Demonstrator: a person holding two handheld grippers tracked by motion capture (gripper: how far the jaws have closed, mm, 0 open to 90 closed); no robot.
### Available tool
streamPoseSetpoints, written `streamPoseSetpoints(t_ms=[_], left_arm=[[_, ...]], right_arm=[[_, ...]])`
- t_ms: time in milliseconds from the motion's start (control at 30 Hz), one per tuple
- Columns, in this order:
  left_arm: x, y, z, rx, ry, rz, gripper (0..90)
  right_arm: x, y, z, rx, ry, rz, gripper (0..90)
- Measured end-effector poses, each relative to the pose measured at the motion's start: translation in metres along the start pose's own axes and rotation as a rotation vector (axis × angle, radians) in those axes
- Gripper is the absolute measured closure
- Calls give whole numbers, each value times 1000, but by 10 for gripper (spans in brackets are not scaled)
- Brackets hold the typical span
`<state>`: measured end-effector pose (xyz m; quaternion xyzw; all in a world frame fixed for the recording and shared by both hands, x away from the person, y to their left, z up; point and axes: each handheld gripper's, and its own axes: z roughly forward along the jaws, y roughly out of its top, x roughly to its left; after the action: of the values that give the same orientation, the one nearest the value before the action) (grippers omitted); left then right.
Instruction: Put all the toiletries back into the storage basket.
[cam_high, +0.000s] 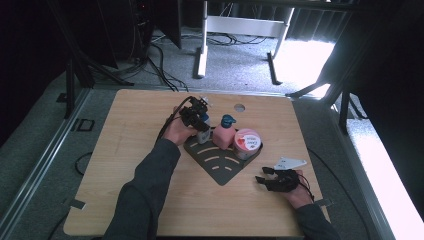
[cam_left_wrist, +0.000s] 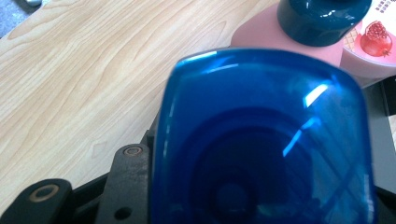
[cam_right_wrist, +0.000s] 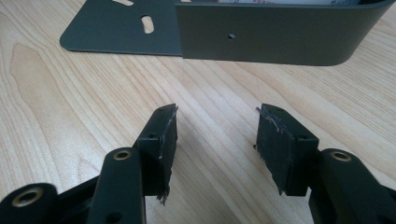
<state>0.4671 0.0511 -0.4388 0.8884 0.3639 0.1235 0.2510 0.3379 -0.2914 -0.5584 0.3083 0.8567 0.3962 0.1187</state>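
Between left gripper (cam_high: 199, 119) jaws, glossy translucent blue bottle (cam_left_wrist: 264, 140), rounded-square top

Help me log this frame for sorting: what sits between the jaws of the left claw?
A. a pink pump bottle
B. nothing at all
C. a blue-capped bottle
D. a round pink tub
C: in the left gripper view the blue-capped bottle fills the space between the jaws of the left claw, while the pink pump bottle and the round tub stand apart beside it on the dark tray.
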Motion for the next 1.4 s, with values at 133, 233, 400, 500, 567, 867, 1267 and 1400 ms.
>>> streamPoseSetpoints(t_ms=[133, 233, 400, 500, 567, 867, 1267, 1400], left_arm=[[2, 1, 2, -1, 6, -4, 552], [3, 1, 3, -8, 3, -16, 551], [5, 1, 6, -6, -2, -20, 551], [5, 2, 7, -2, -2, -18, 551], [5, 2, 8, -3, -5, -19, 551], [3, 6, 12, -11, -8, -9, 551], [1, 8, 17, -23, -11, -8, 551], [1, 10, 18, -25, -13, -8, 550]], right_arm=[[0, 0, 0, 0, 1, 2, 475], [0, 0, 0, 0, -1, 1, 475], [0, 0, 0, 0, 1, 2, 475], [0, 0, 0, 0, 0, 2, 475], [0, 0, 0, 0, 1, 1, 475], [0, 0, 0, 0, 1, 2, 475], [0, 0, 0, 0, 1, 2, 475], [0, 0, 0, -1, 2, 0, 475]])
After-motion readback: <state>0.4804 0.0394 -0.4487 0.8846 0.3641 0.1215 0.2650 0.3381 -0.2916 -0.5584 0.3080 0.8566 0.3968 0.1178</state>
